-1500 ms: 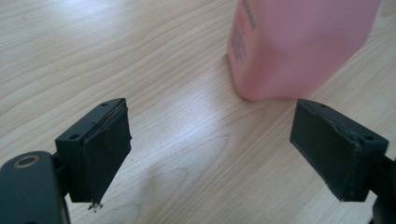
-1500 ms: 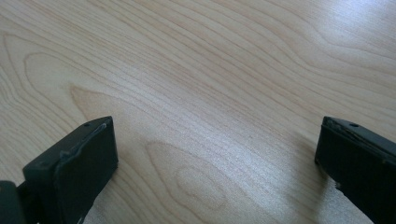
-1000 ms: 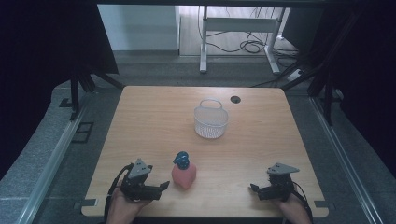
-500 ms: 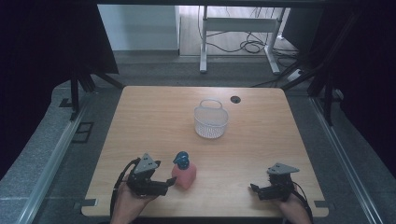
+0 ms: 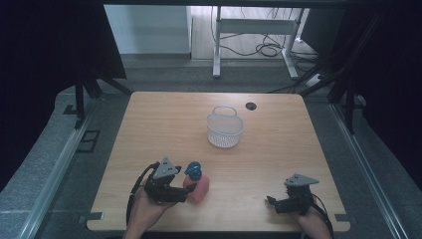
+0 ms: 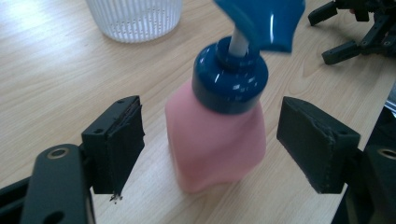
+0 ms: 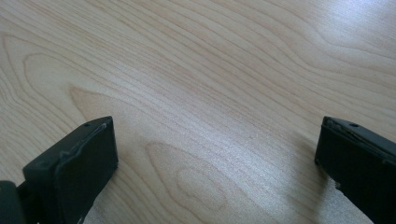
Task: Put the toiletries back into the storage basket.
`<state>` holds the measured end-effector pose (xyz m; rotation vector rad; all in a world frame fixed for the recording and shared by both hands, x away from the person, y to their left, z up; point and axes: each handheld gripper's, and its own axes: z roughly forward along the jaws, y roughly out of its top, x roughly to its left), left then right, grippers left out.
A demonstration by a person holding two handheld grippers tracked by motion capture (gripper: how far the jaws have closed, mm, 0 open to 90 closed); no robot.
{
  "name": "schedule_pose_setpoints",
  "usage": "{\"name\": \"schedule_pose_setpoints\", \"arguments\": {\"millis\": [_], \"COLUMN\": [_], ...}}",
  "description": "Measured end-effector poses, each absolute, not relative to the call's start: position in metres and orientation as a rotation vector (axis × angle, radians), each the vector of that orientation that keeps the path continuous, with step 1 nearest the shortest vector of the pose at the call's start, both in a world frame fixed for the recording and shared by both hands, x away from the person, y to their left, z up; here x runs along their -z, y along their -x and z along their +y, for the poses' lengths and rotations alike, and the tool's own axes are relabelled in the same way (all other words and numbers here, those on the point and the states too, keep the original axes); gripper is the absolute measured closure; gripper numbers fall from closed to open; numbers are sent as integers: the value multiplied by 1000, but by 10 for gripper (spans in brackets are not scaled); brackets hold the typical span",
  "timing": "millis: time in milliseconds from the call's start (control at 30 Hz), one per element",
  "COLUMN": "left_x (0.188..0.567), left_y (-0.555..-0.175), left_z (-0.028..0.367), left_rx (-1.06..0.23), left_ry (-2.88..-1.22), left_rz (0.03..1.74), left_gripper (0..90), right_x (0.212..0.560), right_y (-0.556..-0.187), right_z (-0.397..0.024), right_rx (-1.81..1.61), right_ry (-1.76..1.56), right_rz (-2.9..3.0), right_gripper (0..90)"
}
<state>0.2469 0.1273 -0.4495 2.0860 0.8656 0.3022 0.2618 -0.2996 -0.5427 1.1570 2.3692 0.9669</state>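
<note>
Between the two black jaws of the left gripper (image 6: 210, 149) stands a pink pump bottle (image 6: 217, 144) with a dark blue collar and blue pump head, upright on the wooden table (image 5: 278, 149). A gap shows on each side of the bottle, so the pads are not pressing it yet, though the jaws have just been closing around it. Beyond the bottle, farther from that gripper, sits a white ribbed basket (image 5: 225, 128) with a thin handle, well apart from both hands. Off to the bottle's far side, the right gripper (image 5: 272, 201) rests low near the table's front edge, its jaws spread wide over bare wood with nothing between them.
</note>
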Motion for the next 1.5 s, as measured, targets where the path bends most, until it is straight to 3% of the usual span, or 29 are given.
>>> {"name": "schedule_pose_setpoints", "arguments": {"millis": [400,867,1500], "left_x": [447,445,432], "left_y": [-257,-262,-271], "left_z": [114,105,105], "left_rx": [-285,-299,-309], "left_ry": [-2091,-2104,-2088], "left_rz": [829,805,848], "left_gripper": [315,505,528], "right_x": [543,543,543], "right_y": [-262,-262,-262], "right_z": [-299,-299,-299], "right_rx": [-968,-969,-969], "right_ry": [-1160,-1160,-1161], "right_rz": [2368,2367,2367], "right_gripper": [0,0,0]}}
